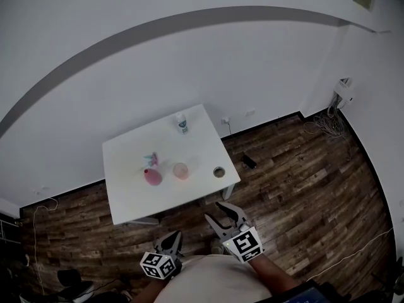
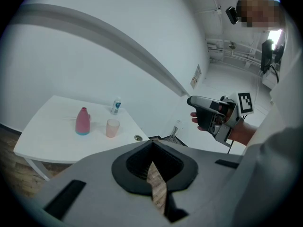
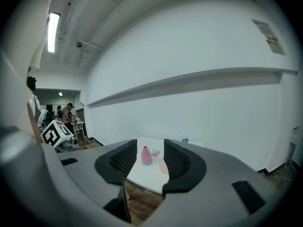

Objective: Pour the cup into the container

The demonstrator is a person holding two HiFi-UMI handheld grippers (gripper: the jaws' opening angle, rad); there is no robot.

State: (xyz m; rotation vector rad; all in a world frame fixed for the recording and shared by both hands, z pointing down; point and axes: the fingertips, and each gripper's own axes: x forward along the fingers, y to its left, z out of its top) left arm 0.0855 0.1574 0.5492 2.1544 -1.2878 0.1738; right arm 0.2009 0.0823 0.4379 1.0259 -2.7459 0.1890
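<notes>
item: pink cup (image 1: 181,170), on white table (image 1: 132,201). likely light, thin-walled, easily crushed; take it mid-wall. your right gripper (image 1: 212,211) parted, empty; left gripper (image 1: 175,235) closed, empty.

Your head camera looks steeply down from well above onto the white worktop (image 1: 126,188) and the wooden floor (image 1: 303,188). The left hand-held gripper (image 1: 173,237) and right hand-held gripper (image 1: 213,211) sit at its bottom edge. Each gripper view looks along its own jaws toward that same worktop, well off, and catches the other hand-held gripper at its side.
</notes>
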